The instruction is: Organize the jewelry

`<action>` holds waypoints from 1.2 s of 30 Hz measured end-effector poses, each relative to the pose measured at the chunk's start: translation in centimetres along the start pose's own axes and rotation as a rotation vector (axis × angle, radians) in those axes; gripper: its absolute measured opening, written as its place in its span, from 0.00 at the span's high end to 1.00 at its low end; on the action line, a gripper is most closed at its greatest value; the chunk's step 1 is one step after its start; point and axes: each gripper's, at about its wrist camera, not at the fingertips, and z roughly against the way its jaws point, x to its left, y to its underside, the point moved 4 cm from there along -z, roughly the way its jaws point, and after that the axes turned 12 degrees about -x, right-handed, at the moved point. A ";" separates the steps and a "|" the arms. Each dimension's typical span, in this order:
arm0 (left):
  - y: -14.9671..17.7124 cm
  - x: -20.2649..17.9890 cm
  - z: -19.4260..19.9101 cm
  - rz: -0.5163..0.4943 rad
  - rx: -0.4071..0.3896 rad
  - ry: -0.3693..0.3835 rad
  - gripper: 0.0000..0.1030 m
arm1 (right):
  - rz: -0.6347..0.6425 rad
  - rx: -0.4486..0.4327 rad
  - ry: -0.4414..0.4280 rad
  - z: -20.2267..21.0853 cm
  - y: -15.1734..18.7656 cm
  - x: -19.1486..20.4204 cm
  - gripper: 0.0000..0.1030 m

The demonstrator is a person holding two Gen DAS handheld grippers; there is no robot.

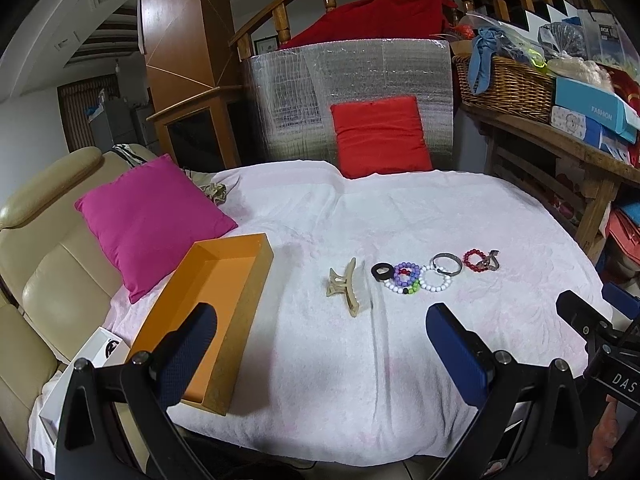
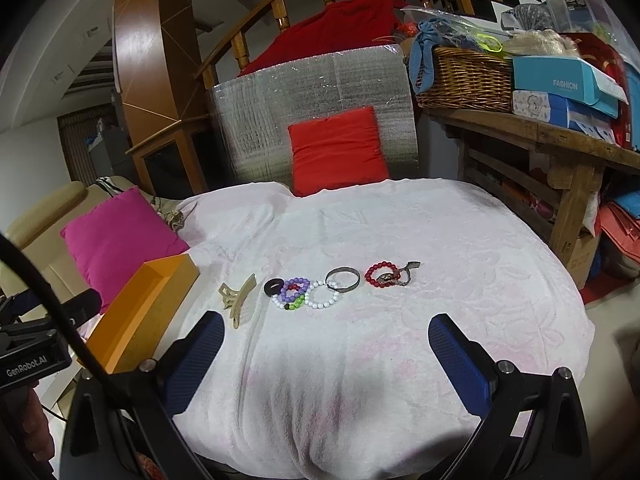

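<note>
1. Desk w/ pale pink-white textured towel cover – carries all items below.
2. Magenta square fabric cushion – far-left edge, partly on beige leather sofa.
3. Red square cushion – back edge, leaning on silver foil panel.
4. Orange rectangular cardboard box, open top – left side, nothing visible inside; just beside magenta cushion.
5. Left gripper – blue-padded jaws spread wide, holding nothing, above front of desk, one jaw over the box.
6. Right gripper – jaws wide, holding nothing, front centre.
7. Beige plastic claw hair clip – centre, right of box, apart from it.
8. Jewelry row, right of clip:
 a. black ring-shaped hair tie;
 b. purple bead bracelet, overlapping a white/green/black bead bracelet;
 c. white bead bracelet;
 d. grey metal bangle, touching c;
 e. red bead bracelet w/ small metal piece against it – type unclear.
</note>
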 end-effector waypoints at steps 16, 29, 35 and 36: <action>0.3 0.1 -0.1 -0.011 -0.003 -0.004 0.00 | -0.013 0.001 -0.002 0.0 0.1 -0.4 0.00; 0.8 0.2 -0.8 -0.014 0.014 -0.003 0.00 | -0.019 0.008 -0.001 -0.4 0.4 -0.6 0.00; 1.1 0.1 -1.3 -0.019 0.026 -0.003 0.00 | -0.020 0.007 0.003 -0.8 0.2 -0.7 0.00; 1.1 0.1 -1.4 -0.020 0.028 -0.003 0.00 | -0.022 0.006 0.003 -0.9 0.2 -0.8 0.00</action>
